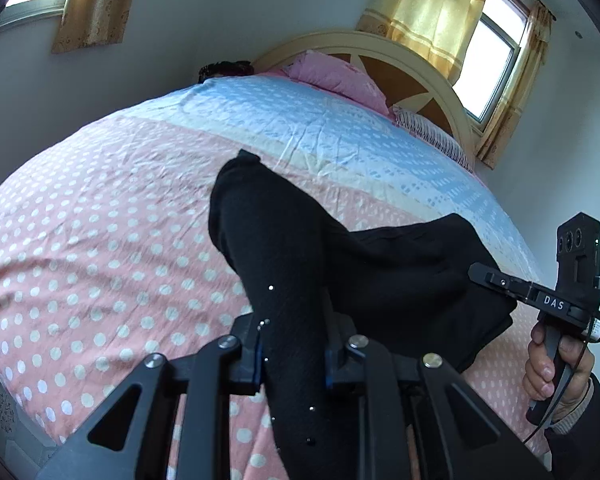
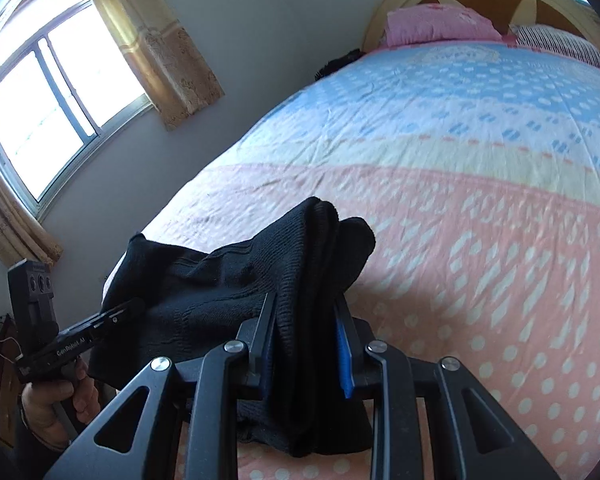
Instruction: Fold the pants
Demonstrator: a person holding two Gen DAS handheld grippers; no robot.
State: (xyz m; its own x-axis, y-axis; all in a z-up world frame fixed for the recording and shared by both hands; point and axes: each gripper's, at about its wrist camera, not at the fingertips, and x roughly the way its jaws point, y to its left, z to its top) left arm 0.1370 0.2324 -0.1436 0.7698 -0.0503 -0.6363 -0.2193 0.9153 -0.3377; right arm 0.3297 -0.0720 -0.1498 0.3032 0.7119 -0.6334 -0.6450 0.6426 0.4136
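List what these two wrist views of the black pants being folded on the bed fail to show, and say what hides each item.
- Pants, left wrist view: lower end runs under the left claw and off the bottom edge.
- Pants, right wrist view: the right claw covers their underside; which part it pinches is unclear.
- Bed, right wrist view: near cover is motion-blurred.

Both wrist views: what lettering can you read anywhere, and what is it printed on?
"DAS": white letters on the side of the right gripper, seen from the left wrist.
"GenRobot.AI": white letters on the side of the left gripper, seen from the right wrist; slightly blurred.
White sticker at the right gripper's rear end: too small to read.
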